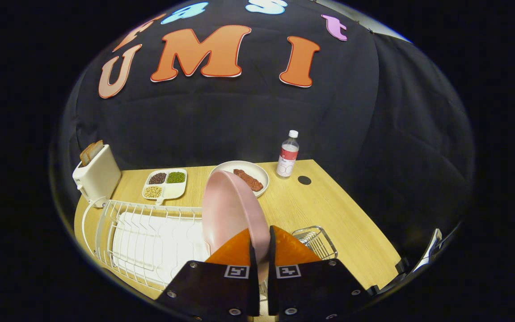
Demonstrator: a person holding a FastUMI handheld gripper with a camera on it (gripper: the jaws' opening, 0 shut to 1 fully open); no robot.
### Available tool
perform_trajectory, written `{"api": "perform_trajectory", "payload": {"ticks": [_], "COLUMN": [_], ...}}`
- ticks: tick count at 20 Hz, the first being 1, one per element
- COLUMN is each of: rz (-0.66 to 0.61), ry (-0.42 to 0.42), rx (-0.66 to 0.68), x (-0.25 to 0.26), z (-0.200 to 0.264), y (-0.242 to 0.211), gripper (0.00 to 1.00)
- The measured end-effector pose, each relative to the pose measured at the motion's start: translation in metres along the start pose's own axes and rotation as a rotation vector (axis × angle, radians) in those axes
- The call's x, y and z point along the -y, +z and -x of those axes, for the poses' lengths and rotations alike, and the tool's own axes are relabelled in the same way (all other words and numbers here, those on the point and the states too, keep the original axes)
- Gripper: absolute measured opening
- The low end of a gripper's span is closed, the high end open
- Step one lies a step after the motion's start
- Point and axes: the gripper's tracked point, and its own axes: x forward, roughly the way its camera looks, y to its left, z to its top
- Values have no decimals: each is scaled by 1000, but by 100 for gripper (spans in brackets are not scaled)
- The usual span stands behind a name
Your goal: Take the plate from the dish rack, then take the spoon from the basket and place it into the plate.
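Gripper (260, 243) pinched nearly closed on lower rim of pink plate (233, 210), both fingers pressing, plate held on edge and upright above white dish rack (145, 237), looks lifted clear of the wires but contact low down hidden behind fingers. Step one of task in hand, probably near done; next calls for carrying plate over to bare wooden table (324, 214), laying it flat, releasing, then reaching into wire basket (315, 239) just right of fingers for spoon, too hidden to make out. Beyond: white dish with brown food (245, 176), divided tray of beans (166, 183), water bottle (288, 154), toaster (96, 176).
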Motion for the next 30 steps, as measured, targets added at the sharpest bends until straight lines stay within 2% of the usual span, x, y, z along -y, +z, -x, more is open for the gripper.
{"api": "perform_trajectory", "payload": {"ticks": [10, 19, 22, 27, 30], "rz": [179, 163, 162, 35, -78], "ry": [-87, -248, -296, -214, -93], "rx": [32, 24, 66, 22, -27], "x": [-12, -14, -9, -11, -24], "z": [9, 37, 48, 80, 104], "y": [14, 5, 15, -3, -25], "gripper": [7, 7, 7, 7, 7]}}
